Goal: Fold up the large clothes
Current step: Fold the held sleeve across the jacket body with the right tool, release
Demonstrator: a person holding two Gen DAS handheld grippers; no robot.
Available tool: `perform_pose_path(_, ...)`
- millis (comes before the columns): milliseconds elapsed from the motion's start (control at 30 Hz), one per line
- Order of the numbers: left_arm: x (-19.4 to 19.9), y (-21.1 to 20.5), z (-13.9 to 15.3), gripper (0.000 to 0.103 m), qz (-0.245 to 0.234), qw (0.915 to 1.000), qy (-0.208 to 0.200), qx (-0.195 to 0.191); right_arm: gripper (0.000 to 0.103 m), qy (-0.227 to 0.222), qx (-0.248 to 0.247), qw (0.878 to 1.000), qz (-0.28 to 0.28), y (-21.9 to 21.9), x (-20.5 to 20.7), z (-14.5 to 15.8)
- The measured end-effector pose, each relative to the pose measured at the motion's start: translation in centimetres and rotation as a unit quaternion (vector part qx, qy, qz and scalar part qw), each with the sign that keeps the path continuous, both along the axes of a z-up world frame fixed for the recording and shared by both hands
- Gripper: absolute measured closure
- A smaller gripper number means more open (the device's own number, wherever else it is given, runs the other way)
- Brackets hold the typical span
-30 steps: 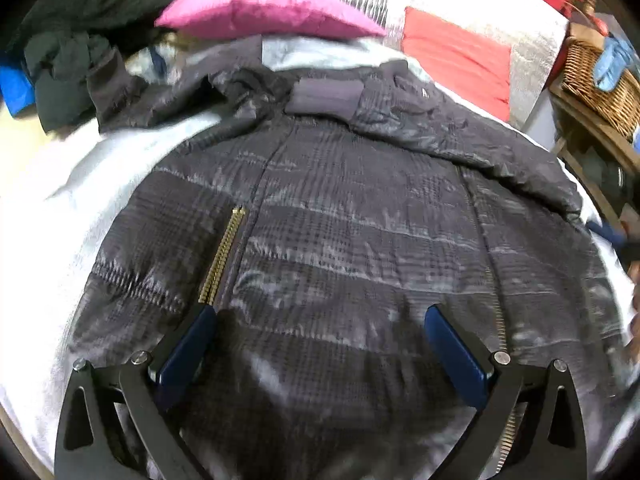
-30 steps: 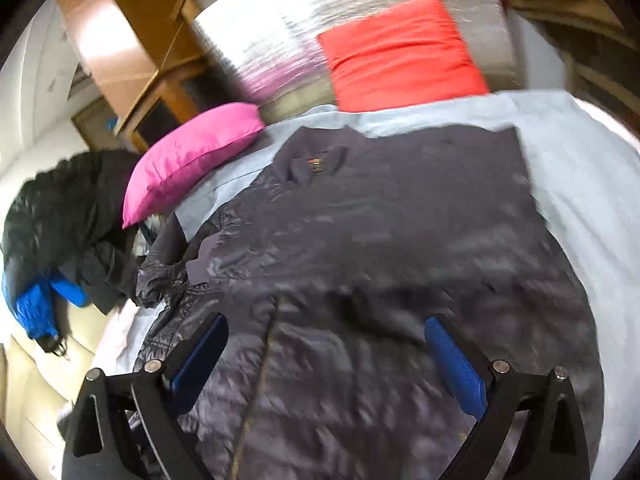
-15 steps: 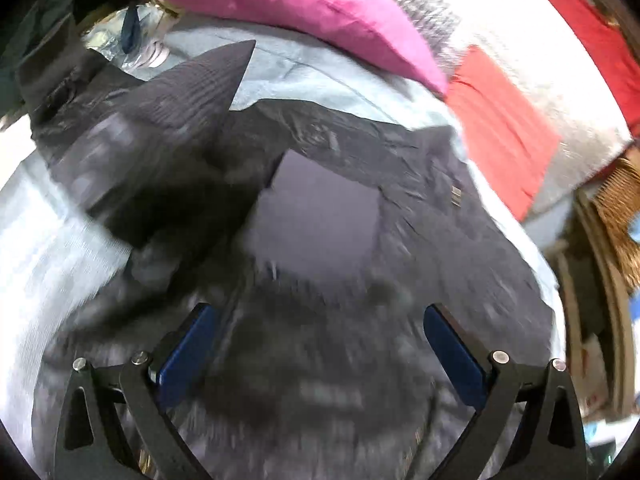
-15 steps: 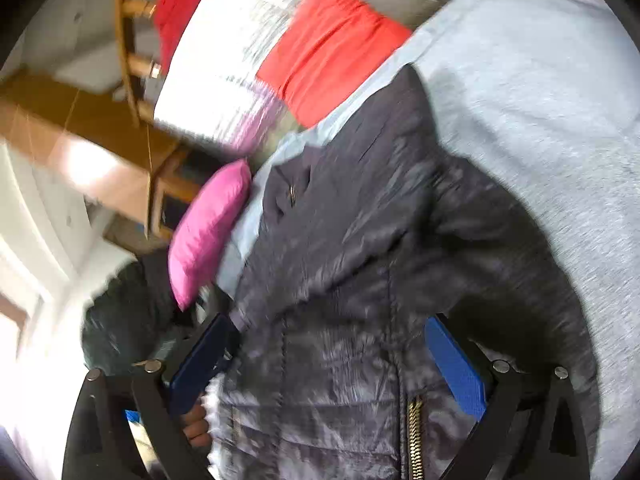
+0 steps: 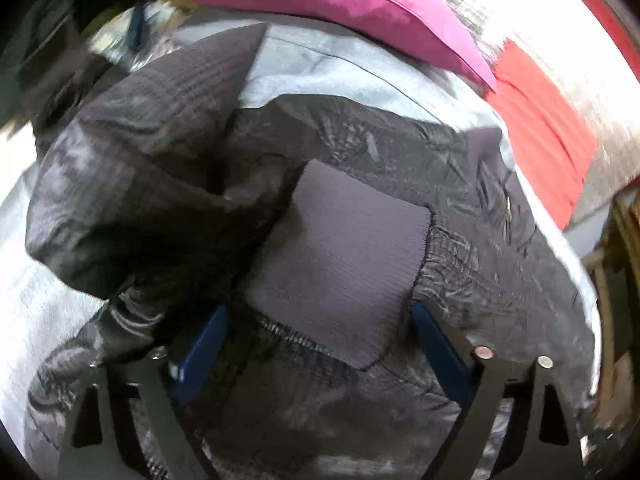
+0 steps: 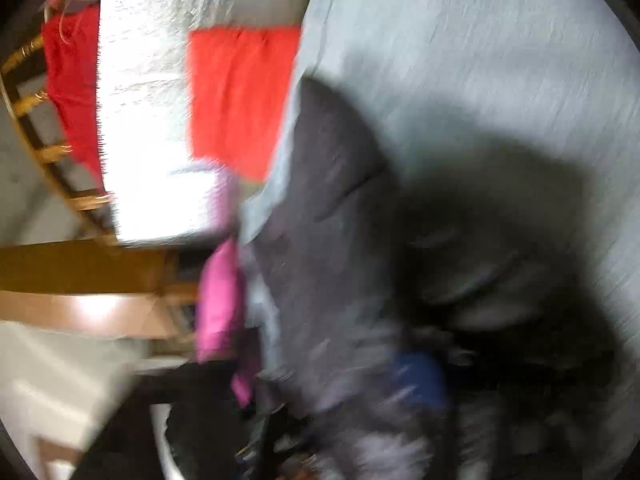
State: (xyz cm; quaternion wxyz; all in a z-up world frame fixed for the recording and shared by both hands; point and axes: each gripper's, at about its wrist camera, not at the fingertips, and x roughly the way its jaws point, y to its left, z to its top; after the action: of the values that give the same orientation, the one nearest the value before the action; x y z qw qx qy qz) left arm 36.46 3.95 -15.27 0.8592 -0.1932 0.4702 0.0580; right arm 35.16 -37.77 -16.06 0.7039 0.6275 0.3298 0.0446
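A large dark quilted jacket (image 5: 460,184) lies on a pale grey bed sheet (image 5: 328,64). Its ribbed knit cuff (image 5: 340,268) lies across the jacket's upper part. My left gripper (image 5: 320,344) is open, with the blue pads on either side of the cuff's lower edge, close over the fabric. The right wrist view is heavily blurred: the jacket (image 6: 332,208) bulges up near the camera, and one blue pad (image 6: 416,376) shows half buried in fabric. I cannot tell how the right jaws stand.
A pink pillow (image 5: 320,4) and a red cushion (image 5: 540,132) lie at the bed's head. A silver-white cover (image 6: 152,120) and wooden furniture (image 6: 80,264) stand beyond. Dark clothes (image 5: 48,40) are piled at the far left.
The left gripper moved up the jacket from the zip to the cuff. The right gripper swung round and dropped into the jacket's edge; its view went blurred.
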Motion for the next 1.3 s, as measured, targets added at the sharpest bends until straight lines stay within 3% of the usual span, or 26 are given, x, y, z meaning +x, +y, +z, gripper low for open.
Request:
perform_pose_path(167, 0.1, -2.1, -0.5, 0.015, -0.032, 0.9981, 0.000, 0.053, 0.087, 0.028, -0.107, 0.994, 0.021, 0.3, -0.5, 1.1)
perform_pose_path(267, 0.0, -2.5, 0.3, 0.015, -0.048, 0.9967, -0.006, 0.066, 0.081, 0.033, -0.086, 0.995, 0.043, -0.3, 0.3, -0.6)
perform_pose_path(367, -1.3, -2.3, 2.6, 0.015, -0.051, 0.9926, -0.043, 0.101, 0.059, 0.016, -0.100, 0.992, 0.078, -0.8, -0.1, 0.6)
perform_pose_path(400, -1.9, -2.1, 3.5, 0.015, -0.049, 0.9905, -0.060, 0.113, 0.034, 0.007, -0.106, 0.990, 0.090, -1.0, -0.5, 1.3)
perform_pose_path(433, -2.6, -1.8, 4.3, 0.015, -0.048, 0.9886, -0.079, 0.119, 0.023, -0.007, -0.103, 0.990, 0.099, -1.2, -1.1, 2.0)
perform_pose_path(467, -2.9, -1.8, 5.0, 0.015, -0.048, 0.9872, -0.091, 0.122, 0.021, -0.008, -0.107, 0.989, 0.103, -1.4, -1.9, 2.1)
perform_pose_path(600, -2.3, -2.7, 6.8, 0.015, -0.066, 0.9800, -0.129, 0.136, 0.020, -0.032, -0.120, 0.987, 0.101, -3.0, -3.8, 4.7)
perform_pose_path(700, -0.8, -4.8, 5.7, 0.015, -0.104, 0.9740, -0.118, 0.163, 0.020, -0.038, -0.171, 0.981, 0.089, -3.6, -3.1, 6.1)
perform_pose_path(767, -0.5, -5.6, 4.4, 0.015, -0.114, 0.9711, -0.103, 0.183, 0.020, -0.026, -0.243, 0.965, 0.097, -3.3, -1.1, 6.7)
perform_pose_path(800, -0.3, -6.1, 3.6, 0.015, -0.121, 0.9694, -0.094, 0.192, 0.021, -0.013, -0.289, 0.951, 0.108, -2.8, -0.1, 6.7)
perform_pose_path(867, 0.2, -6.7, 1.6, 0.015, -0.138, 0.9666, -0.070, 0.204, 0.023, 0.006, -0.324, 0.935, 0.142, -1.5, 1.9, 5.9)
perform_pose_path(900, 0.6, -6.9, 0.4, 0.015, -0.144, 0.9659, -0.054, 0.208, 0.035, 0.008, -0.334, 0.928, 0.164, -1.3, 2.3, 5.3)
perform_pose_path(933, 0.7, -6.9, -0.4, 0.014, -0.147, 0.9664, -0.051, 0.204, 0.060, 0.009, -0.357, 0.914, 0.195, -0.1, 2.9, 4.5)
perform_pose_path(967, 0.6, -6.7, -0.6, 0.014, -0.147, 0.9667, -0.059, 0.201, 0.064, 0.015, -0.366, 0.906, 0.213, 0.3, 3.0, 3.8)
perform_pose_path(1033, 0.5, -6.6, -0.7, 0.013, -0.150, 0.9673, -0.065, 0.194, 0.067, 0.009, -0.377, 0.902, 0.209, 0.5, 2.7, 3.5)
perform_pose_path(1100, 0.6, -6.5, -0.9, 0.012, -0.150, 0.9668, -0.067, 0.195, 0.067, 0.007, -0.384, 0.901, 0.202, 0.3, 2.6, 3.6)
perform_pose_path(1167, 0.6, -6.4, -1.0, 0.012, -0.149, 0.9673, -0.070, 0.193, 0.053, 0.005, -0.364, 0.910, 0.196, -0.1, 2.3, 3.8)
perform_pose_path(1200, 0.7, -6.5, -1.1, 0.011, -0.149, 0.9674, -0.072, 0.192, 0.034, 0.001, -0.351, 0.917, 0.188, -0.2, 2.2, 4.0)
perform_pose_path(1233, 0.8, -6.4, -1.2, 0.011, -0.149, 0.9674, -0.072, 0.191, 0.024, -0.005, -0.336, 0.927, 0.168, -1.0, 2.1, 4.4)
perform_pose_path(1300, 0.9, -6.5, -1.3, 0.011, -0.148, 0.9675, -0.075, 0.191, 0.023, -0.010, -0.319, 0.938, 0.133, -2.3, 2.4, 4.8)
